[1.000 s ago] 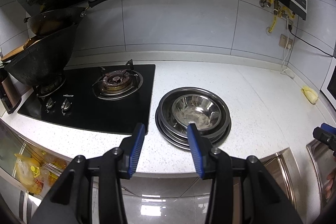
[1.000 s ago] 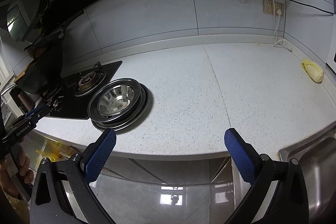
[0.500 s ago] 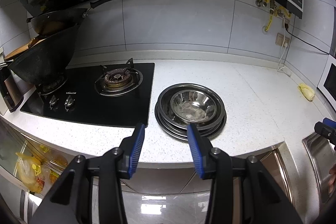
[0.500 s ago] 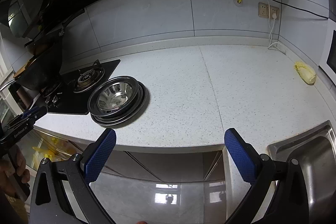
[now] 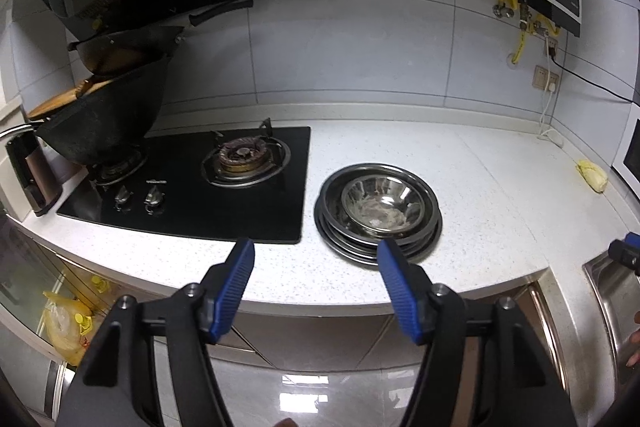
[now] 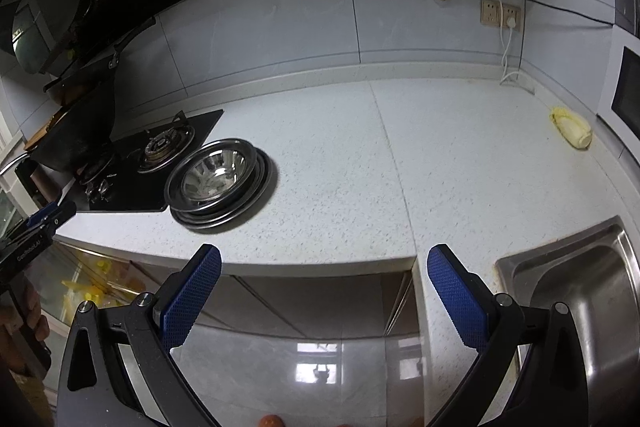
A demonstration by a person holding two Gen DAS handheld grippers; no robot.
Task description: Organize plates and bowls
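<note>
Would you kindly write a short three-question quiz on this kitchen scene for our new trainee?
1. True or false: the steel bowl sits inside the stack of plates.
2. The stack rests on the countertop beside which item? A) gas stove B) sink C) yellow cloth
3. Fill in: the left gripper and the right gripper are both ____ and holding nothing.

Key: 1 true; 2 A; 3 open.
</note>
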